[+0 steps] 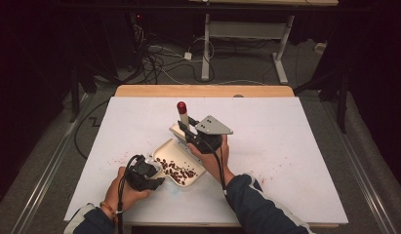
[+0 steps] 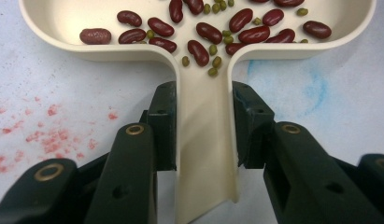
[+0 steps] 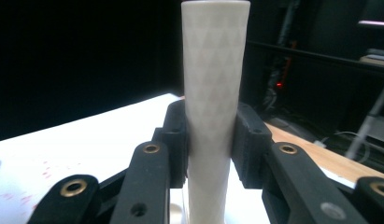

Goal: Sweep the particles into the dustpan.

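A cream scoop-shaped tray [image 1: 165,148] lies on the white table cover, with red kidney beans [image 1: 176,170] and small green beans [image 2: 213,49] in it. My left gripper [image 1: 158,176] is shut on the tray's narrow spout [image 2: 206,140], and its pads [image 2: 162,126] press on both side walls. Just beyond the tray, my right gripper [image 1: 186,130] is shut on an upright white tube [image 1: 184,118] with a red top [image 1: 182,106]. In the right gripper view the tube [image 3: 213,93] stands between the jaws of the right gripper [image 3: 210,140].
Red stains [image 2: 49,140] dot the white cover [image 1: 286,146] around the tray, and a faint blue mark [image 2: 316,88] lies beside the spout. A cream piece [image 1: 175,129] sits under the right gripper. Cables [image 1: 159,63] and a desk frame [image 1: 206,48] stand beyond the wooden far edge [image 1: 203,90].
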